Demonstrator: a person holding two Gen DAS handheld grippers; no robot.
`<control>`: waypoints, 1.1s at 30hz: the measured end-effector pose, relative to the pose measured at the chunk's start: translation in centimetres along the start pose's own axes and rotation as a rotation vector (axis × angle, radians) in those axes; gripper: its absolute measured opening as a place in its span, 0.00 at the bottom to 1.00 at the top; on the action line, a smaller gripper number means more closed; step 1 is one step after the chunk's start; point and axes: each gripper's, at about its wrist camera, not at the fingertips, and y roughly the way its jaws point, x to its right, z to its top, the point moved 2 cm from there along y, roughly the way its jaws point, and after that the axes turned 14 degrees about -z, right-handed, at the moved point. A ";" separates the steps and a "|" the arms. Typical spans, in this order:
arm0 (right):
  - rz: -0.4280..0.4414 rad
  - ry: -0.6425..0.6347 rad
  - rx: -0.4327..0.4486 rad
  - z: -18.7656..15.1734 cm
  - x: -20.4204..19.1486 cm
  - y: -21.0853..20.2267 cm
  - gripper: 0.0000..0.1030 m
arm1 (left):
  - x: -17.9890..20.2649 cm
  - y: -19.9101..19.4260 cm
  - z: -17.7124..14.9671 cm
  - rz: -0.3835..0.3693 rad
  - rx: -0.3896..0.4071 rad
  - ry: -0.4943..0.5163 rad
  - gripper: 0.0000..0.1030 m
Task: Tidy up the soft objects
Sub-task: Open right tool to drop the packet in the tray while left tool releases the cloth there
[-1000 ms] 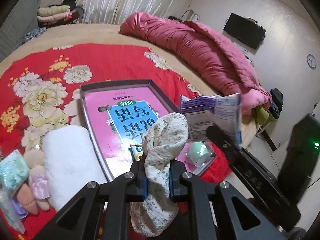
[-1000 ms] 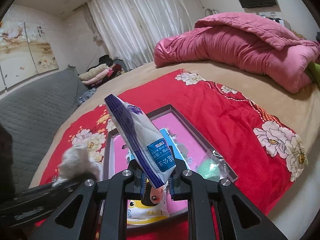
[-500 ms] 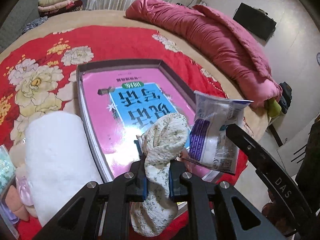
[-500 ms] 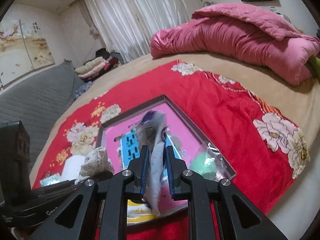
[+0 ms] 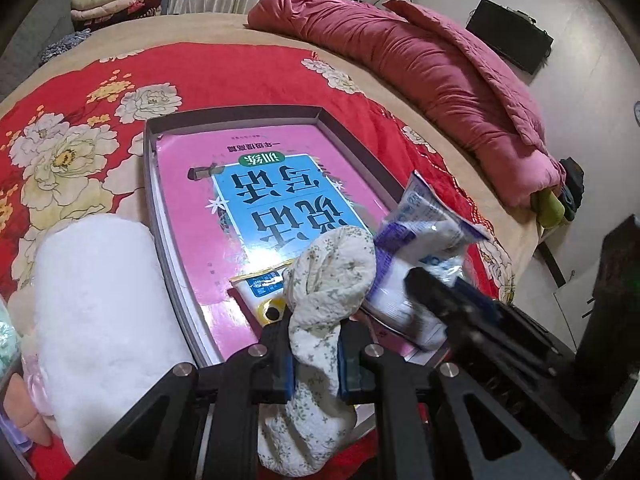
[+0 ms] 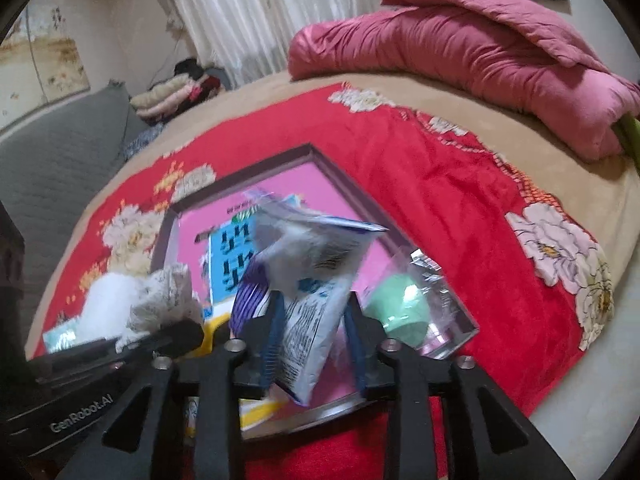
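My left gripper (image 5: 314, 344) is shut on a cream floral cloth bundle (image 5: 328, 276), held just above the near end of the grey tray (image 5: 240, 114). In the right wrist view that cloth (image 6: 168, 300) shows at the left. My right gripper (image 6: 314, 320) hovers over the tray's near right corner. Its jaws are opening, and a purple and white packet (image 6: 316, 276) sits loose and tilted between them, blurred. From the left wrist view the packet (image 5: 424, 232) lies beside the cloth.
A pink and blue book (image 5: 280, 184) lines the tray, with a yellow and white pouch (image 5: 260, 284) and a bagged green sponge (image 6: 396, 304) on it. A white fluffy roll (image 5: 100, 304) lies left of the tray on the red floral blanket (image 5: 240, 68). A pink quilt (image 5: 420, 60) is heaped behind.
Both grippers have come down toward the tray's near end. The right jaws have parted and the packet has tipped from upright to slanting. The left grip on the cloth is unchanged.
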 end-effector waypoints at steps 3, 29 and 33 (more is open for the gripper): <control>-0.005 -0.034 -0.023 -0.1 -0.5 0.6 0.37 | 0.0 0.0 0.0 0.002 -0.002 0.001 0.14; -0.151 0.061 0.101 0.9 2.1 -1.5 0.61 | 1.1 1.0 -0.3 0.018 -0.051 0.043 0.32; -0.165 0.060 0.116 1.0 2.3 -1.7 0.61 | 1.3 0.7 -0.3 0.001 -0.048 0.047 0.37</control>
